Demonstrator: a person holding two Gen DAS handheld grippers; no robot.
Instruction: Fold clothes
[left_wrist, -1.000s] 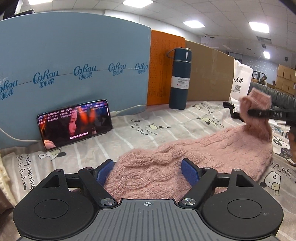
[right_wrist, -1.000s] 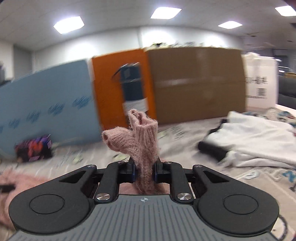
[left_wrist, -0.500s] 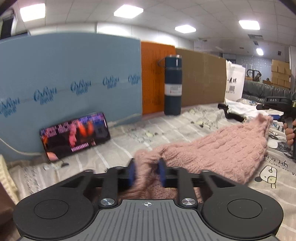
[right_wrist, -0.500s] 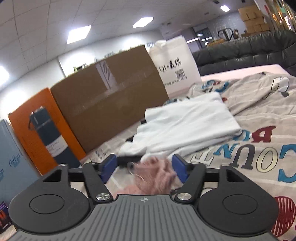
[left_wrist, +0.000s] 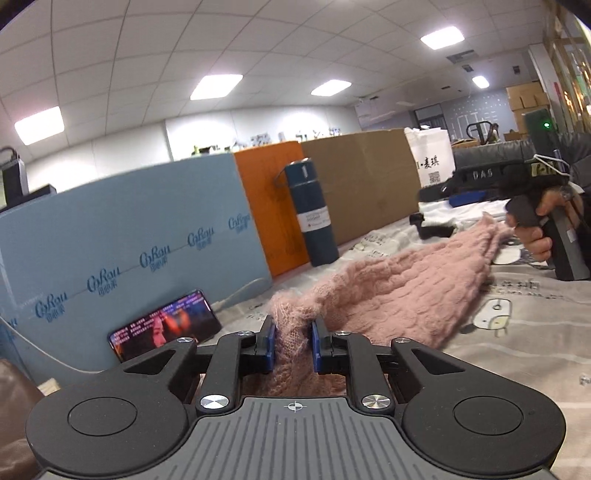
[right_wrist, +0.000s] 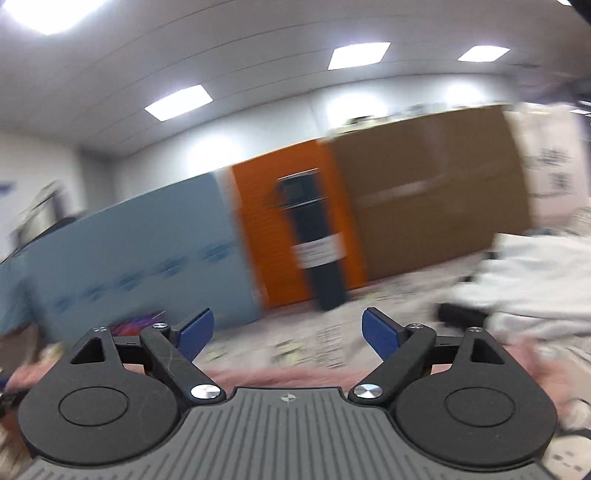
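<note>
Pink sweater (left_wrist: 399, 291) runs rightward from our left tool (left_wrist: 291, 345), which pinches its near end; our right tool (right_wrist: 288, 330) (spread wide, holding nothing) hovers beside the far end.

A white grid ceiling (left_wrist: 155, 55) with lit rectangular light panels (left_wrist: 216, 85) spans the room above a pale back wall (left_wrist: 122, 151). Ahead of the tongs, a blue printed board (left_wrist: 122, 236), an orange panel (left_wrist: 275, 206) and a brown cardboard sheet (left_wrist: 365, 181) stand in a row. Far right ahead, stacked cardboard boxes (left_wrist: 524, 98) and a dark sofa back (left_wrist: 491, 155) show. The right wrist view is motion-blurred.
</note>
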